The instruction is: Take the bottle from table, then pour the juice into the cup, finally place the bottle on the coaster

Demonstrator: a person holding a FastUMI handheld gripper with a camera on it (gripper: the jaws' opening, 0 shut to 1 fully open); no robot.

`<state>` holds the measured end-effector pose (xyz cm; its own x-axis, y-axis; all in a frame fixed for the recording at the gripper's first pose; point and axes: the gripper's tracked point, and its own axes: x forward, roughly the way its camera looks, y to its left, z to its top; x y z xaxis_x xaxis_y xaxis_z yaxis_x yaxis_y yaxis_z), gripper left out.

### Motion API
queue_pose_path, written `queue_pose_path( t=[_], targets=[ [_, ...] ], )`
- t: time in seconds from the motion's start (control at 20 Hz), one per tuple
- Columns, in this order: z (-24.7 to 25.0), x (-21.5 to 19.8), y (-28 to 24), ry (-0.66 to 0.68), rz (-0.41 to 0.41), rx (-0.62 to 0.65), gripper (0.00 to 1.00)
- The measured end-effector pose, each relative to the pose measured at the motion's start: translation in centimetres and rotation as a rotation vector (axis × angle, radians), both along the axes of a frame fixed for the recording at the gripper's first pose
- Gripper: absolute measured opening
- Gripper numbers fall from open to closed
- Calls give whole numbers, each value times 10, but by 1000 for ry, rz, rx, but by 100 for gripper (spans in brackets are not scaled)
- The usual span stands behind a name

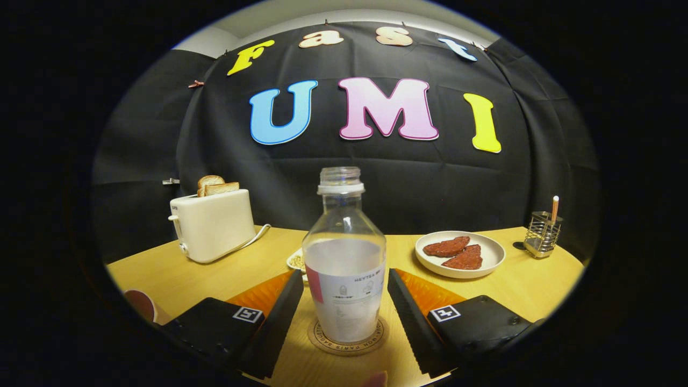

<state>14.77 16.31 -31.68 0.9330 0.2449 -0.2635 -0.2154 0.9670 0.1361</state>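
Our hand-held gripper (344, 322) stands wide, its 2 fingers (279, 317) clear of the bottle (344, 269) upright on the coaster (328, 342); we judge it light, stiff, slippery plastic, uncapped, best gripped at the labelled lower body.

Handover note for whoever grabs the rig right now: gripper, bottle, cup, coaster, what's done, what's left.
Gripper: open, one finger on each side of the bottle, gaps visible, neither pressing.
Bottle: upright on the round coaster, uncapped, white liquid about half up.
Cup: a reddish rim beyond the left finger; contents can't be seen.
Done: bottle is on the coaster. Whether the pour happened can't be told.
Left: likely only to back the gripper straight away without tipping the bottle.
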Motion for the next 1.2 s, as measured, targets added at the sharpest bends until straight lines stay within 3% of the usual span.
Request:
queue_pose_path(
  t=[0.3,0.8,1.2],
  targets=[
    [36,-28,-25,-10,-4,-22,97],
    [141,-74,-65,-44,-52,-79,97],
    [214,-92,-99,-92,-135,-118,97]
  ],
)
